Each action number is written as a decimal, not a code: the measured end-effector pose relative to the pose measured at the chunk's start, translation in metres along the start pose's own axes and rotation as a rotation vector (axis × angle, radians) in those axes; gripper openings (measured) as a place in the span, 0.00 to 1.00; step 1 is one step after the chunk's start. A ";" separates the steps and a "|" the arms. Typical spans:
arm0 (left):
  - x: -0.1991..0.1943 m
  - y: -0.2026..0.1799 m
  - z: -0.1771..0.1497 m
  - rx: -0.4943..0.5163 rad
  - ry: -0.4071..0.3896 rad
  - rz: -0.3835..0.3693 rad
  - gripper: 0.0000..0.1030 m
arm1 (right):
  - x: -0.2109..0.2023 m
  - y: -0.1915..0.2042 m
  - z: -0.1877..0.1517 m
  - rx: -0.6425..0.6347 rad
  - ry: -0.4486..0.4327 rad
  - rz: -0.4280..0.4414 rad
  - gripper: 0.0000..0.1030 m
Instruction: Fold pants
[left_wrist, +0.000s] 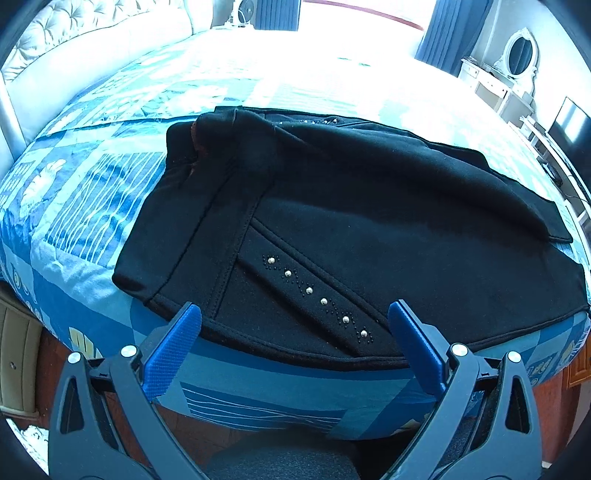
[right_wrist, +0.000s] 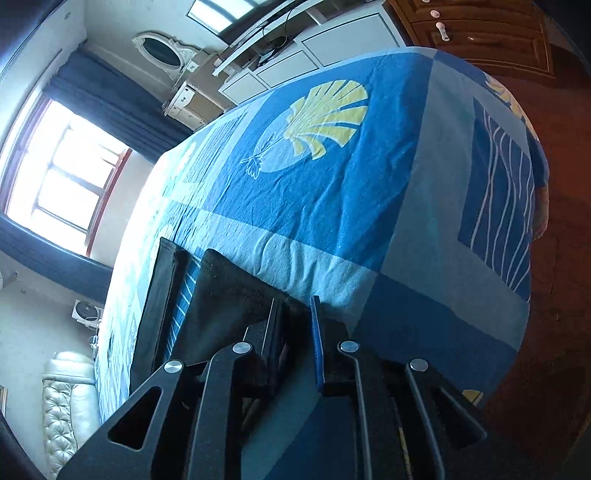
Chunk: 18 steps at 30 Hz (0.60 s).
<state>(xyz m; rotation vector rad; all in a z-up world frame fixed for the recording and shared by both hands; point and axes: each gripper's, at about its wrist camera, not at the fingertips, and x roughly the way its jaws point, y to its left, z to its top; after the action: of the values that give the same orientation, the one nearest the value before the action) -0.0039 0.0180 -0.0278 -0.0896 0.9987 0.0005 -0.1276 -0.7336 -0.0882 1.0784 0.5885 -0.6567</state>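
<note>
Black pants (left_wrist: 332, 221) with a row of metal studs lie flat on the blue patterned bedspread (left_wrist: 92, 206), waist end toward me near the bed's front edge. My left gripper (left_wrist: 295, 325) is open and empty, its blue pads (left_wrist: 173, 350) spread just in front of the waistband. In the right wrist view, my right gripper (right_wrist: 295, 314) is shut on the hem end of a black pant leg (right_wrist: 229, 295), held a little above the bedspread (right_wrist: 332, 184). The other leg end (right_wrist: 159, 295) lies to the left.
A white tufted headboard (left_wrist: 92, 40) bounds the bed's left side. A white dresser with an oval mirror (left_wrist: 517, 55) and a TV (left_wrist: 569, 125) stand at the right. Wooden drawers (right_wrist: 480, 33) and red floor (right_wrist: 554, 295) lie past the bed's foot.
</note>
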 end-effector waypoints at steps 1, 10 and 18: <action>-0.001 0.002 0.002 0.014 -0.004 -0.002 0.98 | -0.006 -0.001 0.001 -0.002 -0.033 -0.043 0.20; 0.000 0.055 0.038 0.036 -0.005 -0.013 0.98 | -0.029 0.094 -0.032 -0.288 -0.068 0.064 0.45; 0.023 0.123 0.126 0.028 -0.003 -0.224 0.98 | -0.006 0.255 -0.155 -0.770 0.100 0.252 0.59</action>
<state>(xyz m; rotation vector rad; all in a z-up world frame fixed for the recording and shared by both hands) 0.1089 0.1490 0.0114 -0.1757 0.9806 -0.2183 0.0376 -0.5063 0.0129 0.4458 0.6969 -0.1196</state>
